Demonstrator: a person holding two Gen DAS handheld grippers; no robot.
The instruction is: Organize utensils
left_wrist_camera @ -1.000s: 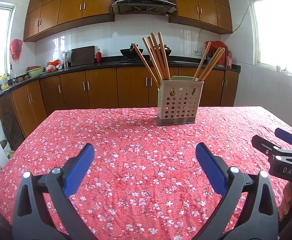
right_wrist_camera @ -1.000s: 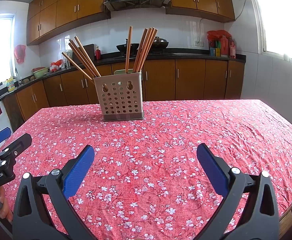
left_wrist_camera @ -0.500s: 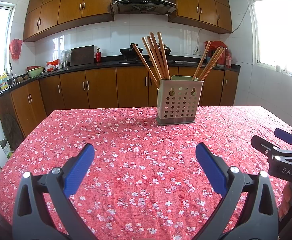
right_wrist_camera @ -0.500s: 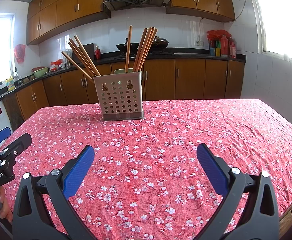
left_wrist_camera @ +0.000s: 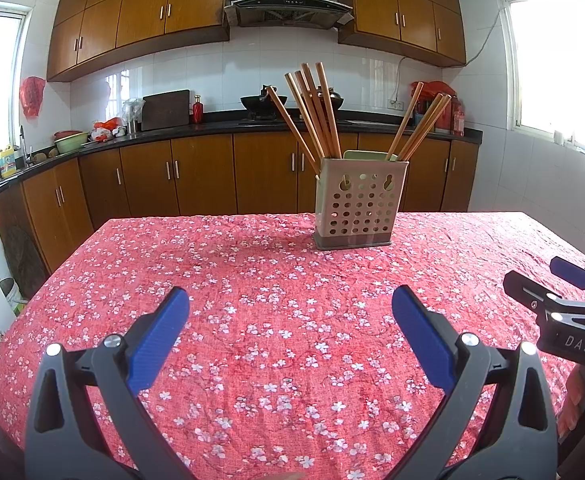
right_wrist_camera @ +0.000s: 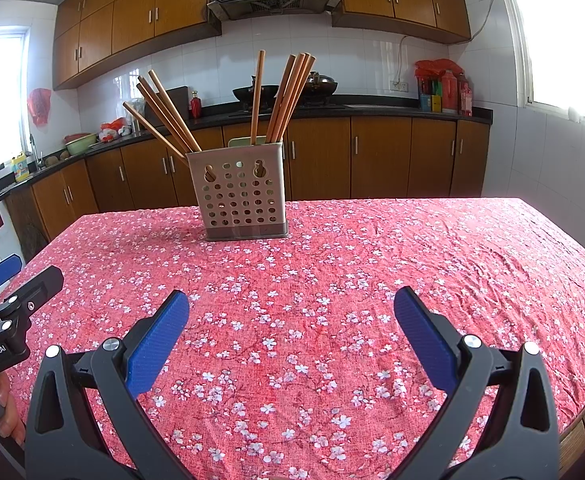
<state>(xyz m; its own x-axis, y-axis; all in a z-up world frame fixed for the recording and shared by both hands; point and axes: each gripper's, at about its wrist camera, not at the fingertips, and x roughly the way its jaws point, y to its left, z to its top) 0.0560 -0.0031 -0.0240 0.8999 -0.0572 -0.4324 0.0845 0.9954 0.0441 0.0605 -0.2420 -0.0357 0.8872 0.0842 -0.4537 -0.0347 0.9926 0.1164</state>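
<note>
A beige perforated utensil holder [left_wrist_camera: 359, 204] [right_wrist_camera: 241, 194] stands upright on the far half of the table. Several wooden chopsticks [left_wrist_camera: 315, 114] [right_wrist_camera: 164, 114] lean out of its left side, and a few more [left_wrist_camera: 420, 126] [right_wrist_camera: 288, 98] rise from its right side. My left gripper [left_wrist_camera: 290, 304] hovers open over the near part of the red floral tablecloth [left_wrist_camera: 272, 280], nothing between its blue pads. My right gripper [right_wrist_camera: 291, 306] is likewise open and empty, well short of the holder. Each gripper shows at the edge of the other's view.
The table's edges fall away left, right and far. Behind it runs a black counter [left_wrist_camera: 212, 126] with a wok [left_wrist_camera: 262, 101], bottles, a cutting board [left_wrist_camera: 166, 109] and bowls, above brown cabinets. A hand [right_wrist_camera: 6, 412] holds the left gripper's handle.
Both views shift only very slightly; the holder sits a touch further left in the left wrist view. Grippers stay open and empty.
</note>
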